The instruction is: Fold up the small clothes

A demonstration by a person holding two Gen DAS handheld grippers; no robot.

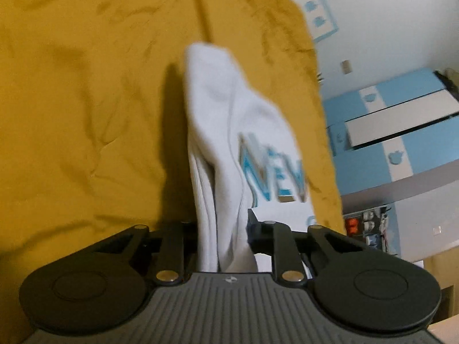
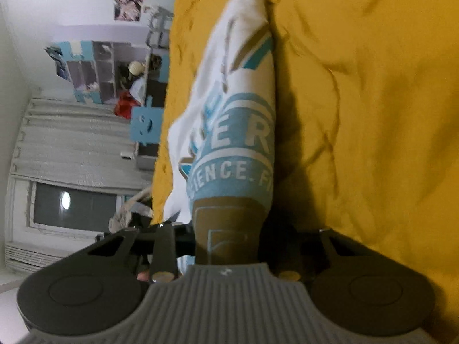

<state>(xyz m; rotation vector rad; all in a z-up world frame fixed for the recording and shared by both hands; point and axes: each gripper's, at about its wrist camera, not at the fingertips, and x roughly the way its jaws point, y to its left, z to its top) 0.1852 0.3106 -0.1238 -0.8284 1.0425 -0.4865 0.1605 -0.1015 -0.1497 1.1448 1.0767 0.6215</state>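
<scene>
A small white garment with blue and tan print hangs bunched from both grippers above a mustard-yellow bedspread. In the left wrist view my left gripper is shut on the white fabric, which runs between its jaws and away from the camera. In the right wrist view my right gripper is shut on the printed part of the same garment, where blue lettering and a tan patch show. The fingertips of both grippers are hidden by cloth.
The yellow bedspread fills most of both views. Its edge drops off toward a room with blue and white cabinets. The right wrist view shows shelves, a curtain and a window beyond the bed edge.
</scene>
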